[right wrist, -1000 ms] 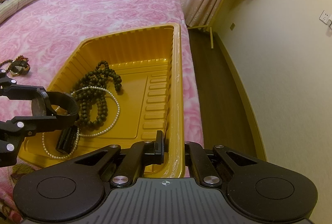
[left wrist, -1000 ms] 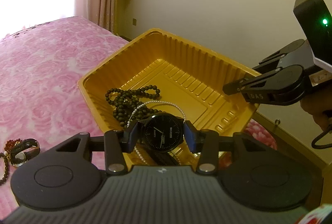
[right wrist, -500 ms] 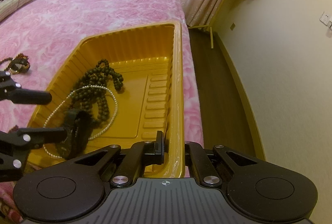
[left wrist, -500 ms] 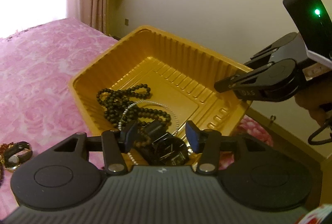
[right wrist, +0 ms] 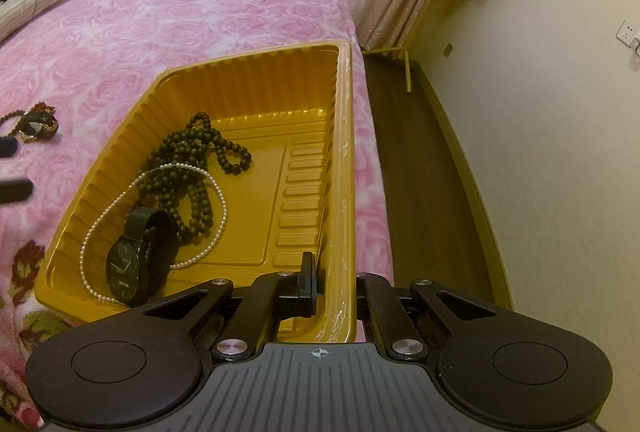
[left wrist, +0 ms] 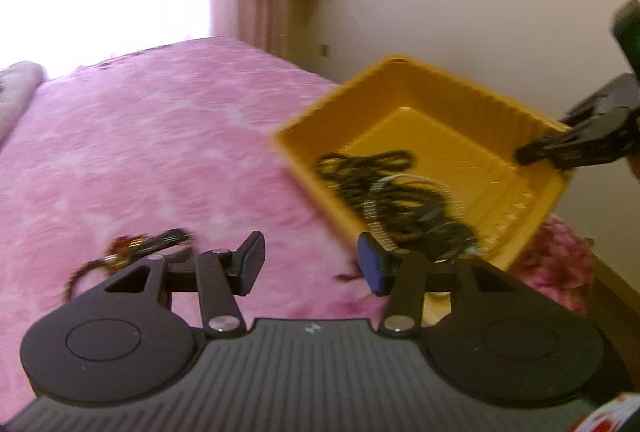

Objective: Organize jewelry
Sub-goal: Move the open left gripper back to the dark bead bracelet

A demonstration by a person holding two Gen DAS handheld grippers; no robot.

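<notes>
Fingers [left wrist: 252,264] of the left gripper [left wrist: 310,264], spread and emptied, had released the black round-faced wristwatch [right wrist: 134,268] into the yellow ribbed plastic tray [right wrist: 344,160]'s near-left corner, standing on edge, dial facing near-left; right gripper [right wrist: 320,284] pinched the tray's rim.

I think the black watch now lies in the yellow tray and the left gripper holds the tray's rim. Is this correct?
Not quite. The black watch does lie in the yellow tray, but it is the right gripper that is clamped on the rim, as the right wrist view shows. The left gripper is open and empty over the bedspread.
</notes>
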